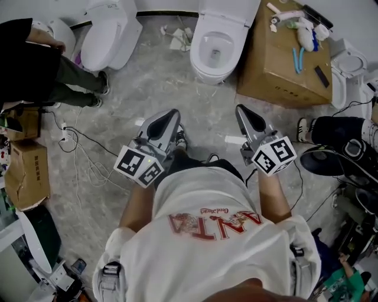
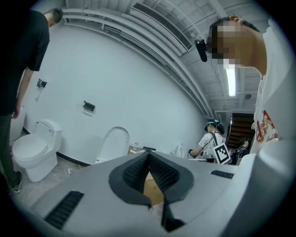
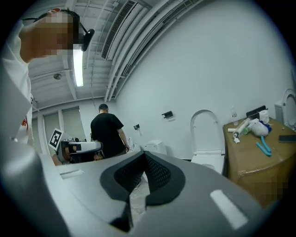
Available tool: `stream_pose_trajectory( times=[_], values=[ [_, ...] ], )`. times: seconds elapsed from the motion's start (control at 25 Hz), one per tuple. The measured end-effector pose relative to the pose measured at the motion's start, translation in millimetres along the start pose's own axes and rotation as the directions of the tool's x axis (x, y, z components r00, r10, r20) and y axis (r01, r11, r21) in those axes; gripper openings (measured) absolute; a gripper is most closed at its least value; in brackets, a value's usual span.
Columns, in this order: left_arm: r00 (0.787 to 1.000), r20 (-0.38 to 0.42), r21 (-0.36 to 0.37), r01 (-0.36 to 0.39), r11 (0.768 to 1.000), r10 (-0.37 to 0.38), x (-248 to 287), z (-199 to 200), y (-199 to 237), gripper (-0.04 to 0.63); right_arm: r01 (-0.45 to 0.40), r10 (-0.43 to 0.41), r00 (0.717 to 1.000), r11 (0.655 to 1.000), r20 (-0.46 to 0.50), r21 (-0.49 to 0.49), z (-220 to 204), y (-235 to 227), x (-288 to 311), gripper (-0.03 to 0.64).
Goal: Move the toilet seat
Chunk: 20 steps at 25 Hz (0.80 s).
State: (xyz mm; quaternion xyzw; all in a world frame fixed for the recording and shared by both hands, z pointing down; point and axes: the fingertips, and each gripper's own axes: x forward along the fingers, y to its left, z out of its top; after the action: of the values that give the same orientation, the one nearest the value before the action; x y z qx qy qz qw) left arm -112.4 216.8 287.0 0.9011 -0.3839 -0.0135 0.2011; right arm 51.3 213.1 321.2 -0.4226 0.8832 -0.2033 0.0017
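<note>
A white toilet [image 1: 215, 50] stands ahead at the far wall, its bowl uncovered and its lid [image 1: 227, 12] raised upright. The lid shows as a white arch in the left gripper view [image 2: 115, 142] and in the right gripper view [image 3: 205, 128]. My left gripper [image 1: 170, 116] and right gripper [image 1: 243, 112] are held side by side in front of my body, well short of the toilet, pointing toward it. Both are shut with nothing between the jaws, as the left gripper [image 2: 149, 155] and right gripper [image 3: 144, 155] show in their own views.
A second toilet [image 1: 106, 35] with its lid down stands at the left, beside a person in black [image 1: 35, 71]. A cardboard box [image 1: 283, 65] carrying tools sits right of the toilet. Cables [image 1: 82, 147] lie on the floor at left. Another person's legs [image 1: 336, 133] are at right.
</note>
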Motion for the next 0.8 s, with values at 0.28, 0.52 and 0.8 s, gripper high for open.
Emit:
stream_pose_trajectory(
  times=[0.28, 0.52, 0.8],
  values=[
    [0.997, -0.004, 0.006, 0.081, 0.997, -0.081, 26, 53, 97, 0.009, 0.068, -0.068, 0.998, 0.995, 0.007, -0.066, 38, 12, 94, 0.002],
    [0.990, -0.033, -0.001, 0.135, 0.991, -0.135, 45, 73, 156, 0.009, 0.145, -0.145, 0.989, 0.987, 0.012, -0.063, 47, 7, 140, 0.002],
    [0.977, -0.047, -0.018, 0.206, 0.978, -0.207, 76, 77, 169, 0.009, 0.216, -0.215, 0.976, 0.975, 0.022, -0.061, 59, -12, 148, 0.002]
  ],
)
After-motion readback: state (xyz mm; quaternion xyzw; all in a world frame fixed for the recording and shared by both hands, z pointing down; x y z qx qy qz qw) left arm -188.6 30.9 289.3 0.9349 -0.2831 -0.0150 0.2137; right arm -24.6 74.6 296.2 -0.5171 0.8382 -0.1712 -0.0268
